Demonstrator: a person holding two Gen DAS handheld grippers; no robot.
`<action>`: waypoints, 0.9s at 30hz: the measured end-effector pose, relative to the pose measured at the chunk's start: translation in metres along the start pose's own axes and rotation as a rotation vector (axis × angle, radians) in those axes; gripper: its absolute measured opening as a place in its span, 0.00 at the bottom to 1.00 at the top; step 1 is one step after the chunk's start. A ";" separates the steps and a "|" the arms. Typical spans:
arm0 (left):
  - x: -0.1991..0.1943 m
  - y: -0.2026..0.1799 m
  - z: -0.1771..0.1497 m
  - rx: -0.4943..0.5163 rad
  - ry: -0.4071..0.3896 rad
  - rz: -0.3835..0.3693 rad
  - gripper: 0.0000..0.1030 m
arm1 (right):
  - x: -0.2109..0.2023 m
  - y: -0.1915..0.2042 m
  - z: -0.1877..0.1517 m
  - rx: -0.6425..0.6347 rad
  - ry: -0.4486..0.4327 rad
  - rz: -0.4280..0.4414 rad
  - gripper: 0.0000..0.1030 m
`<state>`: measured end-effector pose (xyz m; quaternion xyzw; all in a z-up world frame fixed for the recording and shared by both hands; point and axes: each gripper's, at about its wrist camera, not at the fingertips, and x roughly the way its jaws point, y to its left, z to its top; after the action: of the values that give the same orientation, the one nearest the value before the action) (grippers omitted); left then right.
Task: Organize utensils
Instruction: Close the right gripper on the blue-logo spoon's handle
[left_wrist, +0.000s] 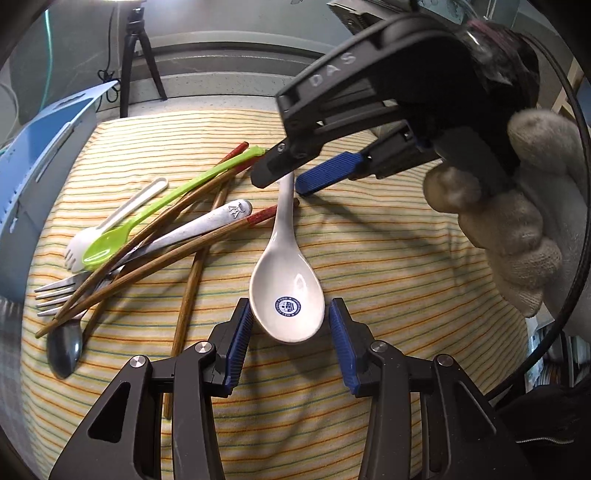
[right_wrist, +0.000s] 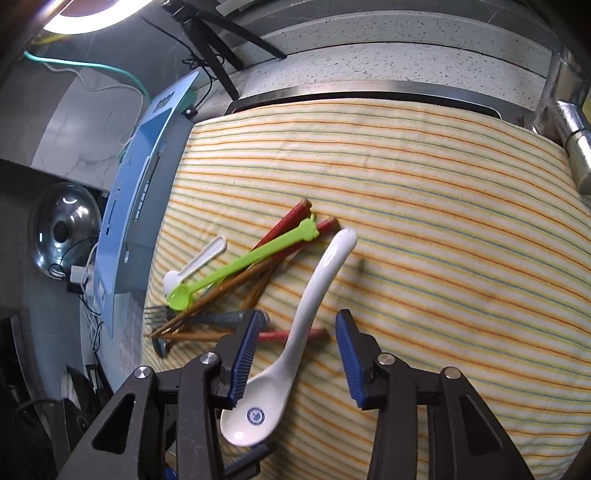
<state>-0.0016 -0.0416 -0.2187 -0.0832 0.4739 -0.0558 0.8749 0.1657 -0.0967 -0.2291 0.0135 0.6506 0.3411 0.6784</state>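
- The white ceramic soup spoon (left_wrist: 287, 291) lies on the striped cloth (left_wrist: 388, 266), just beside the heap of chopsticks (left_wrist: 155, 254).
- Left gripper (left_wrist: 290, 343) stands partly open around the bowl; the pads seem not to press (I cannot tell about a light touch).
- Right gripper (right_wrist: 295, 354) is partly open astride the handle and holds nothing.
- Risk: the glazed handle may slip out of the ribbed pads and drop.
- Risk: a pad could catch the red-tipped chopstick (right_wrist: 291, 335) lying under the handle.
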 end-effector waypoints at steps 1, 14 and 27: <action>0.001 -0.001 0.000 0.007 -0.003 0.006 0.40 | 0.001 -0.001 0.001 0.002 0.001 -0.003 0.33; 0.001 -0.001 0.003 0.024 -0.042 0.032 0.38 | -0.001 -0.005 0.002 0.016 -0.003 -0.014 0.12; -0.029 0.003 -0.001 0.027 -0.091 0.011 0.38 | -0.025 0.016 0.001 0.013 -0.053 0.011 0.11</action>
<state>-0.0179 -0.0335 -0.1961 -0.0712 0.4332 -0.0538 0.8969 0.1613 -0.0959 -0.2002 0.0304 0.6345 0.3403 0.6934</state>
